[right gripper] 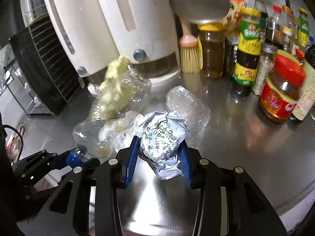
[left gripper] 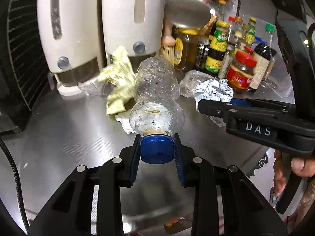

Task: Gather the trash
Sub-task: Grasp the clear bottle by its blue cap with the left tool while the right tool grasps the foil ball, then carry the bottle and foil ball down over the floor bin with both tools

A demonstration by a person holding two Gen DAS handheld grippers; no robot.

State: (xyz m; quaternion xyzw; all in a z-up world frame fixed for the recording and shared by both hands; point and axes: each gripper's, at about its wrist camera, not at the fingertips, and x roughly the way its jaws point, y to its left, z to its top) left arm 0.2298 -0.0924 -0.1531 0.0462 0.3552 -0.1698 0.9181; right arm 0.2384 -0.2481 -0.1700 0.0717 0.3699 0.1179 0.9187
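Note:
A clear, crushed plastic bottle [left gripper: 157,90] hangs over the steel counter [left gripper: 69,133], held by its blue cap [left gripper: 156,149], on which my left gripper [left gripper: 157,139] is shut. My right gripper [right gripper: 160,145] is shut on a crumpled ball of printed paper [right gripper: 163,137], just right of the bottle [right gripper: 110,114]. In the left wrist view the right gripper [left gripper: 202,106] reaches in from the right with the paper [left gripper: 212,90] at its tip. The right wrist view shows the left gripper [right gripper: 65,159] low on the left.
A clear plastic wrap [right gripper: 187,104], a yellowish crumpled wrapper [left gripper: 118,78] and a white tissue [left gripper: 126,122] lie on the counter. Behind them stand two white dispensers [left gripper: 78,29], a brush [left gripper: 167,49], and several condiment bottles and jars [left gripper: 242,72]. A black rack [left gripper: 19,59] stands at the left.

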